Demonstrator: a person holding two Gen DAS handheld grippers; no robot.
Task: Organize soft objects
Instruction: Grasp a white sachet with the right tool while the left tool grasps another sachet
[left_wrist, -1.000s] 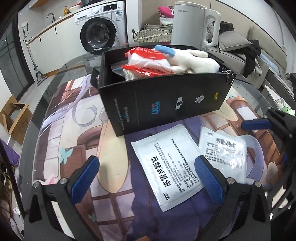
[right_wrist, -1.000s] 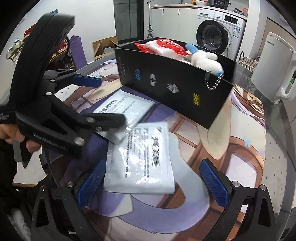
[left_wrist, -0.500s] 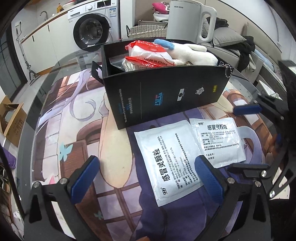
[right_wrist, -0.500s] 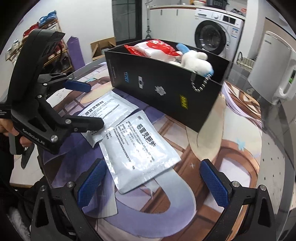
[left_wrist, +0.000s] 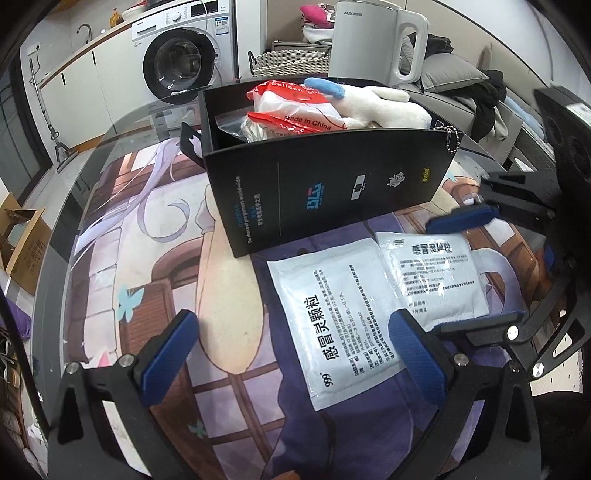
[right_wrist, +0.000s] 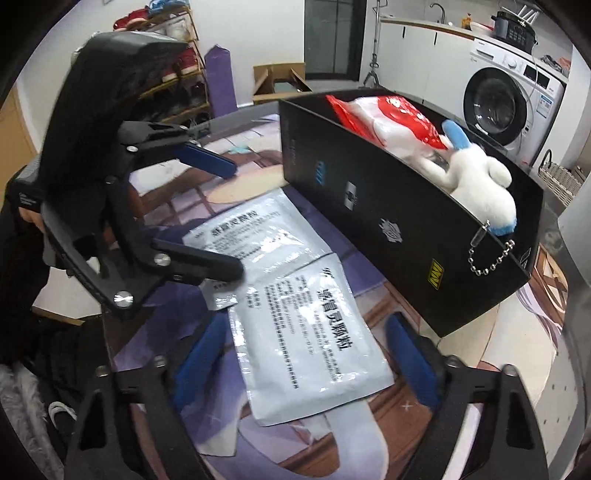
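2 sachets (left_wrist: 369, 314) now overlapping, right gripper (right_wrist: 306, 354) lower, jaws seemingly narrower

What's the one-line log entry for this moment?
left tongs: open, over sachet | right tongs: open, over second sachet | box: plush toy inside
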